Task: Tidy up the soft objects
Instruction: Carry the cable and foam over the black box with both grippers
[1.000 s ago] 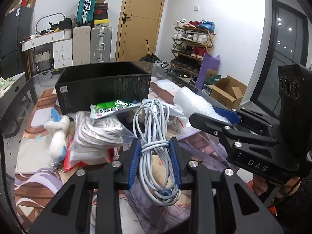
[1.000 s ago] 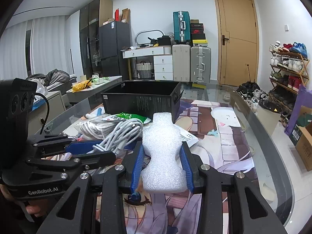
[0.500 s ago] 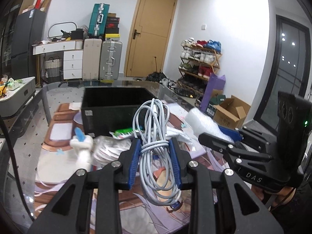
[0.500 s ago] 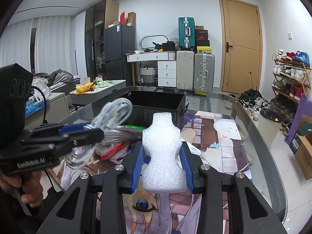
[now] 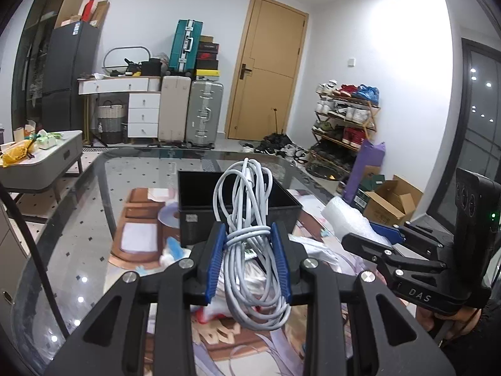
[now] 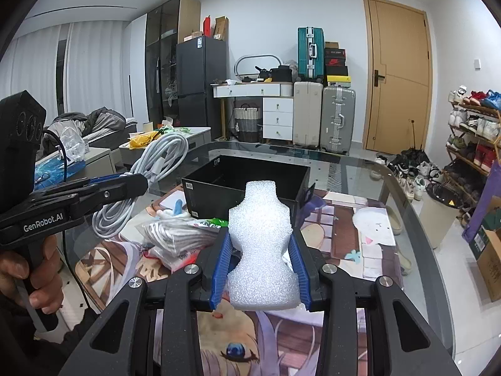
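My left gripper (image 5: pixel 249 244) is shut on a coiled grey cable (image 5: pixel 250 219) and holds it high above the table; the cable also shows in the right wrist view (image 6: pixel 156 163). My right gripper (image 6: pixel 261 250) is shut on a white foam piece (image 6: pixel 261 244), also lifted; the foam shows in the left wrist view (image 5: pixel 347 219). An open black box (image 6: pixel 244 181) stands on the table beyond both grippers, also seen from the left wrist (image 5: pixel 200 216). A bagged bundle of white cord (image 6: pixel 178 235) and a small white and blue plush toy (image 6: pixel 175 211) lie in front of the box.
A glass table (image 6: pixel 360 169) carries a printed mat (image 6: pixel 344 216). A green packet (image 6: pixel 219 221) and a red and white bag (image 6: pixel 178 258) lie by the cord bundle. Suitcases, drawers, a door and a shoe rack stand behind.
Both grippers have risen with their loads, so the box and the pile on the table now sit lower and farther off. Both grips have stayed shut.
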